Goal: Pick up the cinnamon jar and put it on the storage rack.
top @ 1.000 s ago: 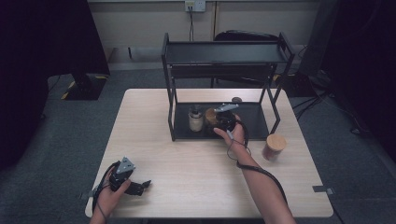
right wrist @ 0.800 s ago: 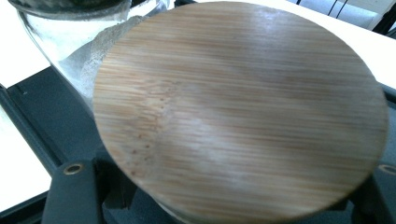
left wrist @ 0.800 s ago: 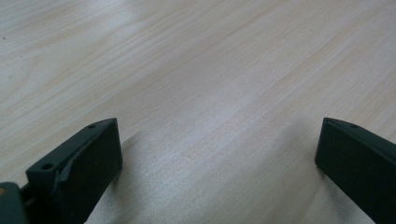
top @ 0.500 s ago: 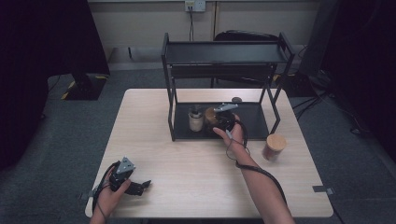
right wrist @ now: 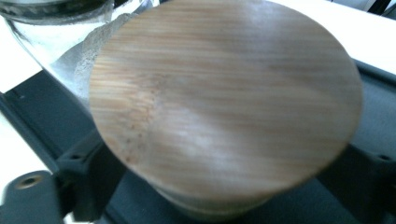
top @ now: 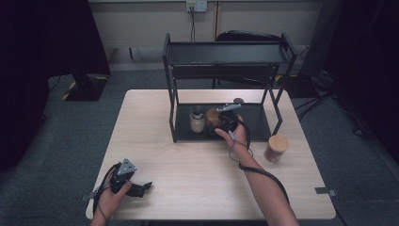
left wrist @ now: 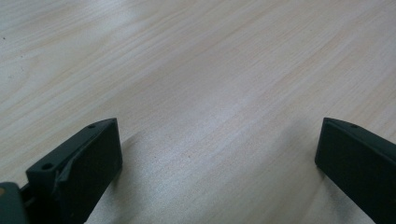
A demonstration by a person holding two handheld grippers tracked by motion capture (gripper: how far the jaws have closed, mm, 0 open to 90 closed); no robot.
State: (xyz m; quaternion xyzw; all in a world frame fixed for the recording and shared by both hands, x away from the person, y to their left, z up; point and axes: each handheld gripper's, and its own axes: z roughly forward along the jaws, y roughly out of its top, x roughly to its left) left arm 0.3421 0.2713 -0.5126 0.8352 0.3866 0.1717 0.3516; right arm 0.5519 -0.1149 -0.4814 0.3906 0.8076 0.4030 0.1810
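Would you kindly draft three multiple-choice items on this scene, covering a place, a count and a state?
1. Where does the right gripper work?
A. on the rack's top shelf
B. on the rack's bottom shelf
C. on the floor

2. How many wooden-lidded jars show in the high view?
A. two
B. five
C. none

3. How do the left gripper's jaws stand?
A. wide apart over bare table
B. closed on a jar
C. closed on a cable

Answers: 1 B, it reaches under the top shelf beside the pale jar. 2 A, the held jar and the jar on the table. 3 A, only wood lies between them.
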